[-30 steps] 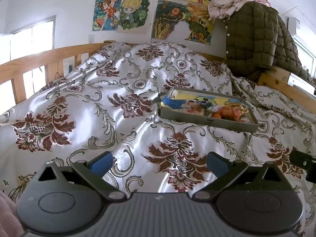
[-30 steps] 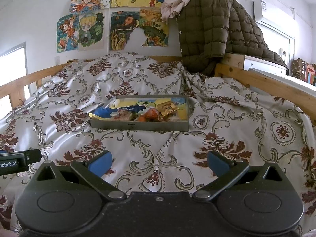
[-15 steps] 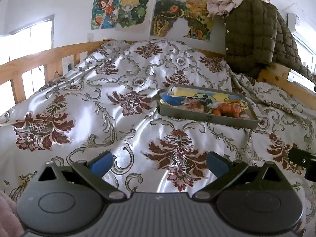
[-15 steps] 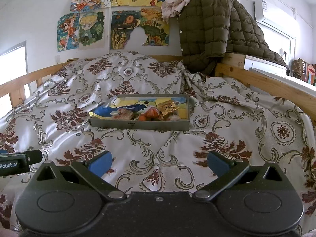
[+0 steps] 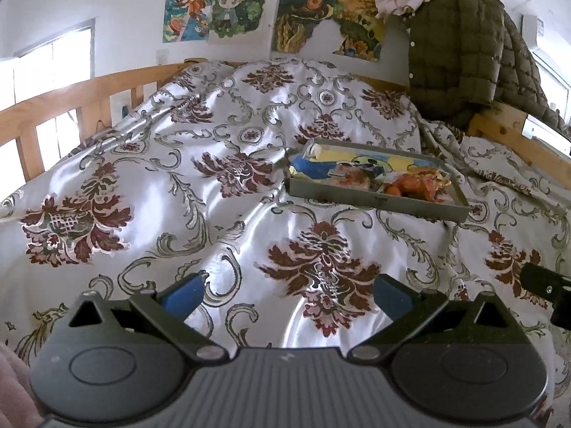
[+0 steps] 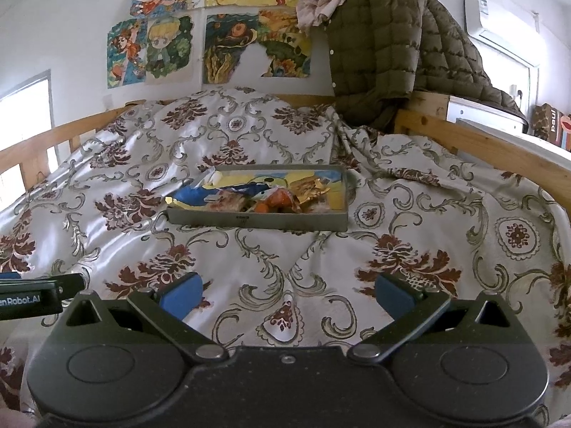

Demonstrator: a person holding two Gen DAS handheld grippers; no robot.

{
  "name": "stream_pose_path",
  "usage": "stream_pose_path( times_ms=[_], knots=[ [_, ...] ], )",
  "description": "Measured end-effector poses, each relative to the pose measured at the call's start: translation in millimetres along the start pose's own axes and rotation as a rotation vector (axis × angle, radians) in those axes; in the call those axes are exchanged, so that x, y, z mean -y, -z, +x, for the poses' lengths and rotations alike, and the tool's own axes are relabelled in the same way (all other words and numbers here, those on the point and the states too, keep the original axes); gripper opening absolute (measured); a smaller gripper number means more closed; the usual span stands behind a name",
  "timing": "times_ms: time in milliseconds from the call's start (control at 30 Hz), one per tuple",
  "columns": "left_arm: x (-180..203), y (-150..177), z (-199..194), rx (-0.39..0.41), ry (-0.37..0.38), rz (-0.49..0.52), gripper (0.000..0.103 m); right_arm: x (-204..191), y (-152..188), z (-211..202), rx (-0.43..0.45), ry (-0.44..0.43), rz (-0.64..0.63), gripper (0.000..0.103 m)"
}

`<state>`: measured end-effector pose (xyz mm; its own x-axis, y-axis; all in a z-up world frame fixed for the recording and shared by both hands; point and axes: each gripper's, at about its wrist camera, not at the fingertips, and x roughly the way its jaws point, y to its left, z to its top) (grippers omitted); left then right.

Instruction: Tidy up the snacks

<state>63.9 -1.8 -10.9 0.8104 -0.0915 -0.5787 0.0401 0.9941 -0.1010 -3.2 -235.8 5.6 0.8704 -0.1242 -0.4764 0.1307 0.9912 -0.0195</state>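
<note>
Left view: left gripper (image 5: 288, 294) has fingers wide apart, empty, over the bedspread (image 5: 221, 192). Tray (image 5: 374, 198) w/ snacks (image 5: 410, 185) lies ahead, to the right.

Right view: right gripper (image 6: 285, 294) also spread, empty. Tray (image 6: 257, 218) straight ahead; "Robot.AI" readable at the left edge.

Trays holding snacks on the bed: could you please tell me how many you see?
1. The grey tray sits mid-bed on the floral bedspread, ahead of both open grippers. The bedspread folds could hide others.
</note>
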Motion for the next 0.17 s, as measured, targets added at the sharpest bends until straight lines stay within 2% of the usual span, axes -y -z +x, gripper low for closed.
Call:
stream_pose_path(
  times_ms=[167],
  knots=[
    [1.6, -0.8, 7.0, -0.033, -0.003, 0.001, 0.103, -2.8, -8.8, 11.8, -0.042, -0.010, 0.009, 0.102]
  ],
)
